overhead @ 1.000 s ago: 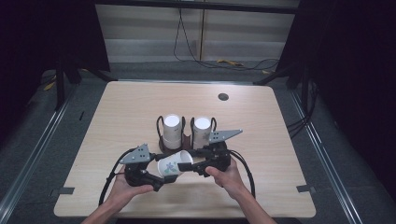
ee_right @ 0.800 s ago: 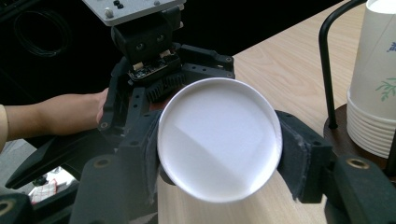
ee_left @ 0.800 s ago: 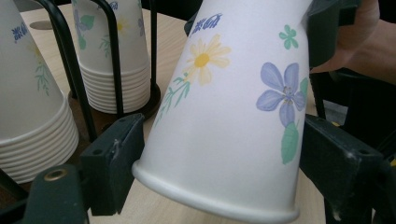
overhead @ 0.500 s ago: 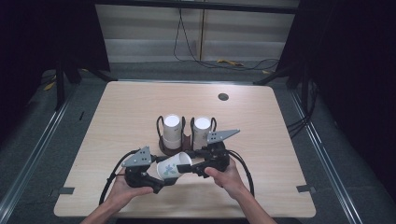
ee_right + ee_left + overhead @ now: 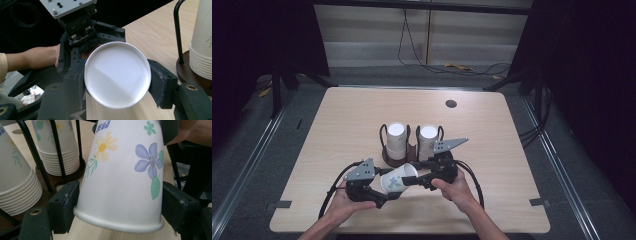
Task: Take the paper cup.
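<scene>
Cup-sharing is what I see: my left gripper [image 5: 379,192] has its jaws clamped near the paper cup's [image 5: 398,179] rim, my right gripper [image 5: 424,177] pinches its base, holding it sideways above the tabletop [image 5: 492,140], probably a handover, near the cup rack [image 5: 408,159].

The high view looked forward and down over the whole table [image 5: 492,165]. Each gripper view sat close behind its own fingers; all three shared one paper cup [image 5: 397,180] and the cup rack [image 5: 404,159].
</scene>
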Action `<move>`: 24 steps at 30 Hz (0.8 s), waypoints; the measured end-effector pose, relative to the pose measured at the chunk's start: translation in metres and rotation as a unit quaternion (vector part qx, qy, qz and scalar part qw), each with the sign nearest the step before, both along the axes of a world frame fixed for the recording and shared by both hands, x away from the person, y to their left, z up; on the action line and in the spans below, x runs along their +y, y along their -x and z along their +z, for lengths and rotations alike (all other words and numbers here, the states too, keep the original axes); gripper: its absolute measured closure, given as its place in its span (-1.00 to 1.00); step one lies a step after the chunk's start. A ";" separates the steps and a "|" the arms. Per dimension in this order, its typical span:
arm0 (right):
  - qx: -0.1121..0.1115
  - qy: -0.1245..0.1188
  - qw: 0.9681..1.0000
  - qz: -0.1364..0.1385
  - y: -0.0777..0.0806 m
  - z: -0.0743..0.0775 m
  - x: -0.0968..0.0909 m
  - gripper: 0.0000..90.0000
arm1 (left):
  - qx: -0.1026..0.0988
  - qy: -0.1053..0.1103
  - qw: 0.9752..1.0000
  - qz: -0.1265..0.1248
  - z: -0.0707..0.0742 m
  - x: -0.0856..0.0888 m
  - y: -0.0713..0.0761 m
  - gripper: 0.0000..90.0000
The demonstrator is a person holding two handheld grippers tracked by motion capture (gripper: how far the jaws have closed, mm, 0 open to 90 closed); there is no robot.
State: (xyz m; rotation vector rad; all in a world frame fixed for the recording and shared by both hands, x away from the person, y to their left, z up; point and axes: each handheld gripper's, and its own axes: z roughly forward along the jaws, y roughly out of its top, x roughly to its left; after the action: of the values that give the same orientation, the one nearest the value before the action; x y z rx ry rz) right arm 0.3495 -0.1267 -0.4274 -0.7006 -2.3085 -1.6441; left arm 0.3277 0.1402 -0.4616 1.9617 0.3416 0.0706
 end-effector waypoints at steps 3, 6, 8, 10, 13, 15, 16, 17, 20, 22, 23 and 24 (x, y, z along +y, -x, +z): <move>0.000 0.002 1.000 0.001 0.000 0.000 0.000 -0.15 | -0.004 -0.003 1.000 0.000 0.000 0.000 0.001 -0.47; -0.003 0.003 1.000 0.003 0.000 0.000 0.000 -0.18 | -0.009 -0.004 1.000 -0.001 0.000 0.000 0.001 -0.44; -0.003 0.003 1.000 0.002 0.000 0.000 0.000 -0.18 | -0.009 -0.005 1.000 -0.001 0.000 0.001 0.001 -0.43; -0.001 0.001 1.000 0.001 0.000 0.000 0.000 -0.19 | -0.003 -0.003 1.000 -0.001 0.001 0.001 0.000 -0.43; -0.003 0.001 1.000 0.000 0.000 0.000 0.001 -0.21 | -0.002 -0.004 1.000 -0.001 0.001 0.001 0.000 -0.41; -0.005 0.003 1.000 -0.002 0.000 0.000 0.001 -0.24 | -0.002 -0.003 1.000 -0.002 0.001 0.001 0.000 -0.41; -0.005 0.003 1.000 -0.002 0.000 0.000 0.001 -0.24 | -0.002 -0.003 1.000 -0.002 0.001 0.001 0.000 -0.41; -0.005 0.004 1.000 -0.003 0.000 0.000 0.001 -0.27 | -0.001 -0.003 1.000 -0.003 0.001 0.001 0.001 -0.41; -0.011 0.012 1.000 -0.005 0.001 0.000 0.002 -0.42 | -0.002 -0.008 1.000 0.003 0.001 0.001 0.001 -0.41; -0.012 0.013 1.000 -0.006 0.001 0.000 0.003 -0.45 | 0.000 -0.007 1.000 0.005 0.002 0.001 0.001 -0.40; -0.013 0.014 1.000 -0.007 0.001 0.000 0.003 -0.46 | 0.003 -0.007 1.000 0.002 0.002 0.001 0.001 -0.40; -0.015 0.016 1.000 -0.010 0.001 0.001 0.003 -0.47 | 0.004 -0.008 1.000 0.001 0.002 0.001 0.001 -0.41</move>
State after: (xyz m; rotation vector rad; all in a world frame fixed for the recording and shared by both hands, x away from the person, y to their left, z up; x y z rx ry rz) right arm 0.3484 -0.1237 -0.4268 -0.7120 -2.3603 -1.6412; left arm 0.3269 0.1415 -0.4591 1.9771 0.3492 0.0680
